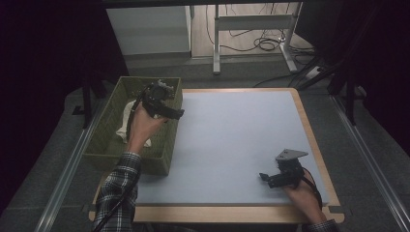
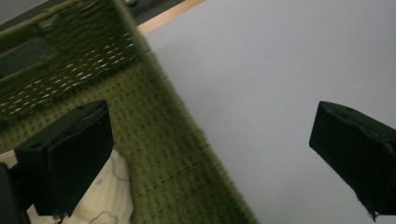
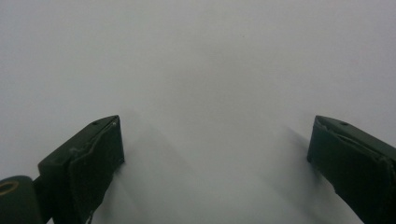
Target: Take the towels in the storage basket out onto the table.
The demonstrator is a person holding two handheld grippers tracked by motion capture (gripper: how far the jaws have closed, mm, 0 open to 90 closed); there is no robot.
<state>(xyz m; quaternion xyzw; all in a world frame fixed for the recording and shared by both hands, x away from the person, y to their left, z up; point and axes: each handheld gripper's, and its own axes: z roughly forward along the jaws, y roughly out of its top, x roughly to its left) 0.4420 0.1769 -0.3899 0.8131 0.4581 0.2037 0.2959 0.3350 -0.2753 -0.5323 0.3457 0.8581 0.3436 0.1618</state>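
Pale blue matting (image 1: pixel 232 145) covers the table, with a green woven basket (image 1: pixel 104 145) at its far left corner. Over the basket's right wall hangs the left gripper (image 1: pixel 175 114), jaws spread, above a cream cloth (image 1: pixel 126 116) inside. Near right, the right gripper (image 1: pixel 265 178) rests spread and empty.

Left claw (image 1: pixel 167 108) raised, jaws apart; right claw (image 1: pixel 267 179) low, jaws apart.
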